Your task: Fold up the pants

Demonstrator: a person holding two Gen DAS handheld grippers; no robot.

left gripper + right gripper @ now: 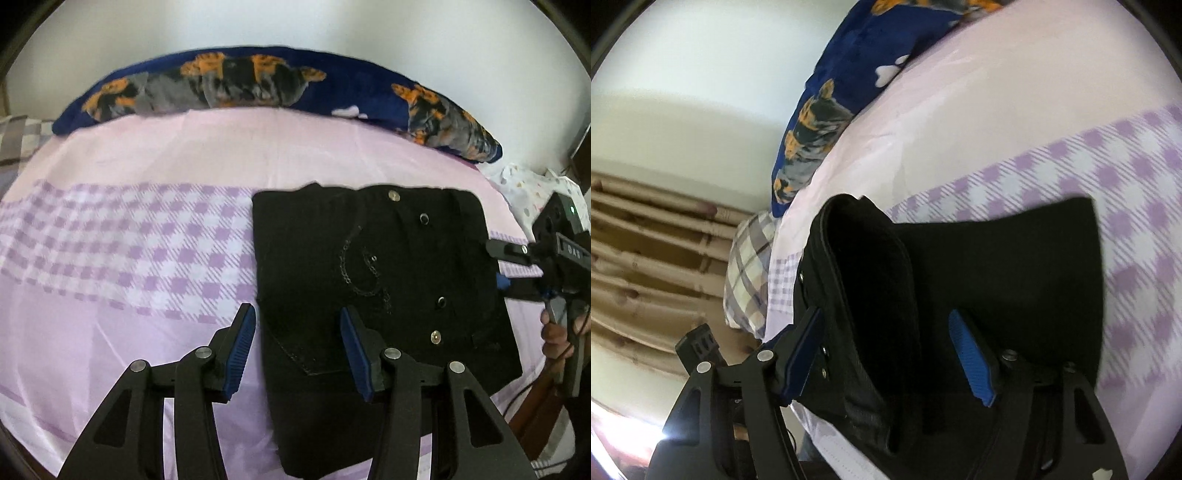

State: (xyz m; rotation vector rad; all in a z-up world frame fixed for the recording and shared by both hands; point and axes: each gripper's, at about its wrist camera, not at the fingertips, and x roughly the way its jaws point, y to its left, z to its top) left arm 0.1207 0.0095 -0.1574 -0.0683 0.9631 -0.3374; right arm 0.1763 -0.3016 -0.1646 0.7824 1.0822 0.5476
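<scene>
Black pants (380, 280), folded into a thick square, lie lower right in the left view on a pink bed (147, 155). Both the left gripper (299, 350) and right gripper (890, 358) are spread wide, holding nothing. The soft, floppy fabric looks best pinched at its edges.

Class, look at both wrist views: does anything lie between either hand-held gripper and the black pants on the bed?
Nothing visible does. The left hand-held gripper and right hand-held gripper, both open, already straddle edges of the pants.
</scene>
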